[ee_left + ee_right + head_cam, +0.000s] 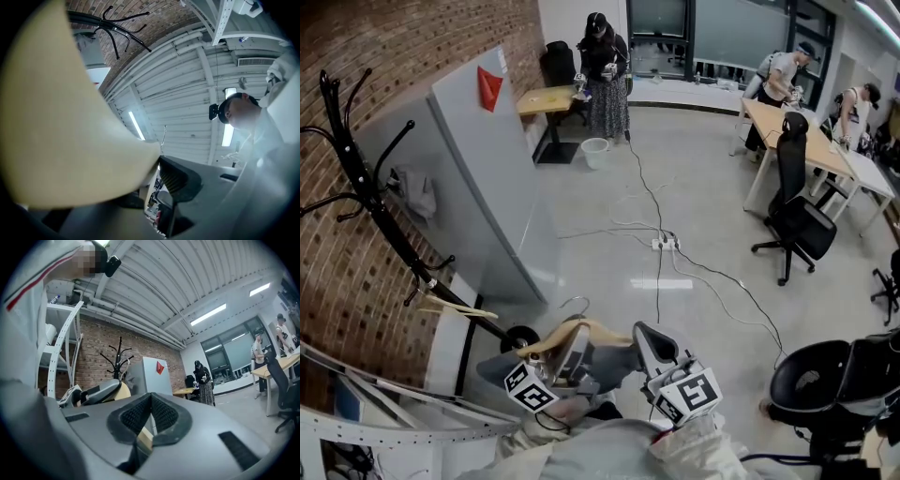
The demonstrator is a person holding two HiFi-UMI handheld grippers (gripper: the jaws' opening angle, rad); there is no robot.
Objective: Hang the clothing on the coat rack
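nearby, right tongs (151, 398) pinch the hanger (600, 327); bucket's (594, 150) contents unseen.

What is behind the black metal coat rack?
A red brick wall stands behind the black metal coat rack, a grey upright panel beside it. The rack's foot is partly hidden by the pale wooden hanger held in front.

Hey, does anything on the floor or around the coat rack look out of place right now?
A white power strip and thin loose cables lie strung across the glossy grey floor, a likely trip hazard. Nothing else stands out.
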